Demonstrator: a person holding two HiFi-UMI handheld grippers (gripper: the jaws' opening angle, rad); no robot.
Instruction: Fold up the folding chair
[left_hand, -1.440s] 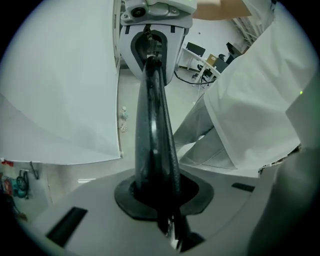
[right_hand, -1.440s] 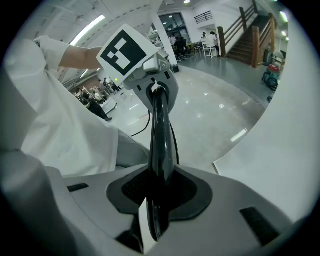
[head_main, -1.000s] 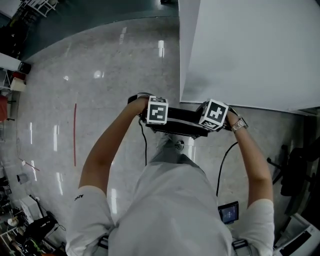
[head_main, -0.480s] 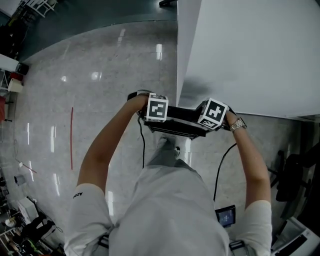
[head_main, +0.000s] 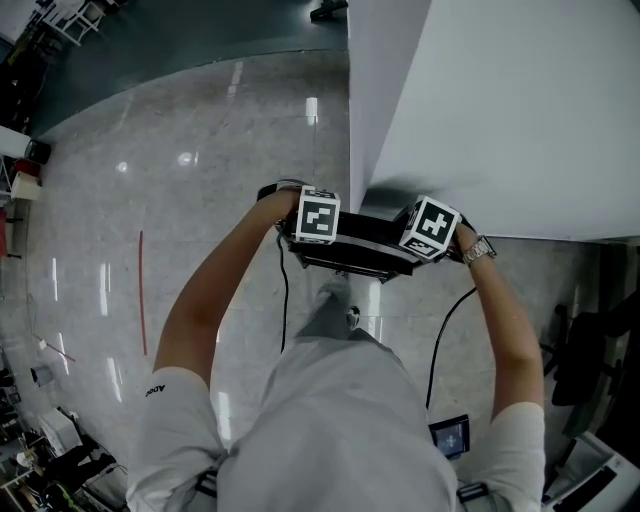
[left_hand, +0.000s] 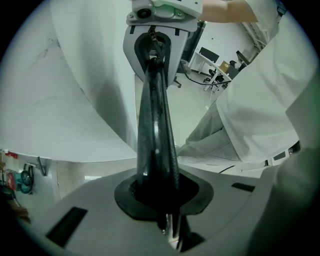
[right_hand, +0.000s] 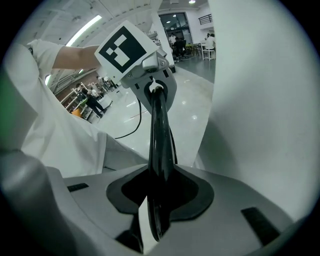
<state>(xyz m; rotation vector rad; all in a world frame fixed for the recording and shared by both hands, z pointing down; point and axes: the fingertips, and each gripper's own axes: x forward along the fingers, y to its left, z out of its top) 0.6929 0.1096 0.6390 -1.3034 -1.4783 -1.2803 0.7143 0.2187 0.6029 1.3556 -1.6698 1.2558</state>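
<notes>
Left hand-held gripper (left_hand: 159, 194) closed tight on the glossy black top bar (left_hand: 156, 130) of the black folding chair (head_main: 358, 250), right hand-held gripper (right_hand: 156, 200) clamped on the same bar, chair spanning between both, tall white panel (head_main: 500, 100) just beyond, speckled grey floor (head_main: 200, 150) below.

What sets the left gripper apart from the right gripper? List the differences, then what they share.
The left gripper grips the left end of the black chair bar; the right gripper grips its right end. The left gripper hangs over open floor; the right gripper is close by the white wall. Their marker cubes show different patterns. Both have their jaws shut on the bar and point steeply down.
</notes>
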